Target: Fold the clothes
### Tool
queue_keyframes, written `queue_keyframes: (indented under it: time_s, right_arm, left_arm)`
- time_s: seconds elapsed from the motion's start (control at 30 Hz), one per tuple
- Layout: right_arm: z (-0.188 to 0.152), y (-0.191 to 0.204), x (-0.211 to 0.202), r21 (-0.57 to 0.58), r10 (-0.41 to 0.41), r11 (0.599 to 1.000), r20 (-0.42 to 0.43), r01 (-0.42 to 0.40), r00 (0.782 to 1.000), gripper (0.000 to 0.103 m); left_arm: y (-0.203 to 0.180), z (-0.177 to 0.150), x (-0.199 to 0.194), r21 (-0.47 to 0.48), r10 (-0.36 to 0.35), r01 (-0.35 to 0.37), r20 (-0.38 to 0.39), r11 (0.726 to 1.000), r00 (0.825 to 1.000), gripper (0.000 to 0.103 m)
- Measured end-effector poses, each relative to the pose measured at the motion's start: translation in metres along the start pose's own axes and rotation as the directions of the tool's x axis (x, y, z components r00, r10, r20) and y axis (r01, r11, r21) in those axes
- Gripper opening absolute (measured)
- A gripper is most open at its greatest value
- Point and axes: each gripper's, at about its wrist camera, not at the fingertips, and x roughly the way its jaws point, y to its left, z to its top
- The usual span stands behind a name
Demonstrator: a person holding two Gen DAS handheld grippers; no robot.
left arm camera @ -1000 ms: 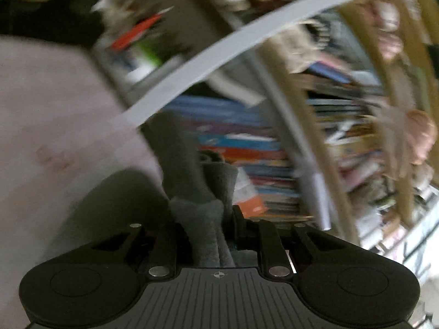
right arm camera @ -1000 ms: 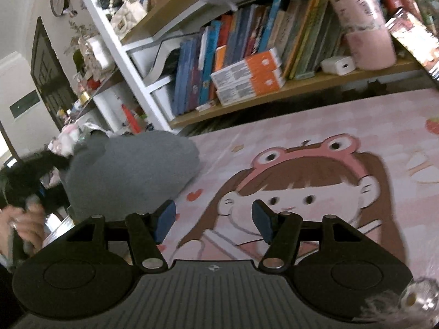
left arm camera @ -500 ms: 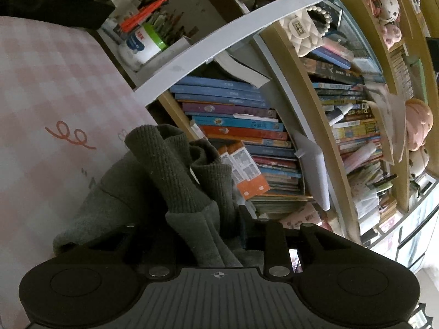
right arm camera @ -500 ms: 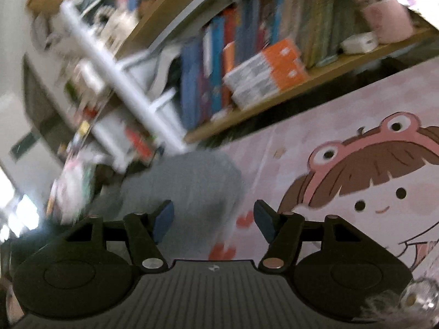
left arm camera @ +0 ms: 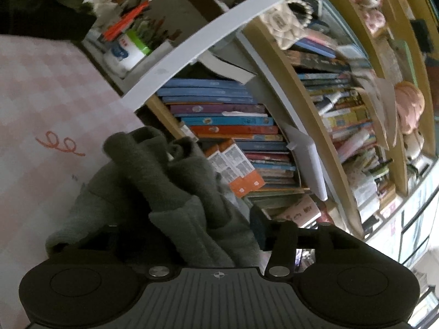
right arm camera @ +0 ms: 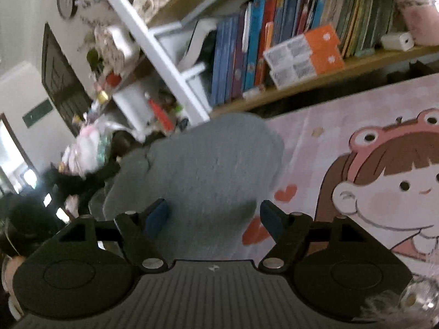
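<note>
A pink mat (right arm camera: 343, 148) with a cartoon girl (right arm camera: 389, 186) at 3 o'clock lies before a bookshelf (right arm camera: 301, 82). Books (right arm camera: 247, 46) stand at 12, two orange boxes (right arm camera: 304, 54) against them. A wall clock (right arm camera: 67, 0) hangs at 10. Left view: a pen cup (left arm camera: 129, 49) at 11, books (left arm camera: 222, 115) stacked centre.

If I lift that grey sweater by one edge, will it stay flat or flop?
The grey sweater will likely flop: it bunches in soft folds at the left gripper. Its thick knit probably grips well rather than slipping.
</note>
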Motion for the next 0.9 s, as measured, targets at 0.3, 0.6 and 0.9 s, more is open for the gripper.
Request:
queue_keyframes:
  time_s: [0.3,0.6,0.9]
  right_arm:
    - [-0.003,0.0,-0.004,0.006,0.007,1.0,0.02,-0.008,1.0,0.073]
    - [-0.003,0.0,-0.001,0.012,0.034,0.999,0.004,-0.034,0.999,0.076]
    - [-0.004,0.0,0.0,0.025,0.032,0.999,-0.011,-0.031,0.999,0.076]
  left_arm:
    - [-0.003,0.001,-0.005,0.02,-0.004,0.004,0.042,1.0,0.999,0.048]
    - [-0.025,0.001,-0.019,0.204,0.052,-0.077,0.126,0.976,0.991,0.029]
    - [0.021,0.008,-0.055,-0.105,0.198,-0.172,0.356,0.979,0.913,0.087]
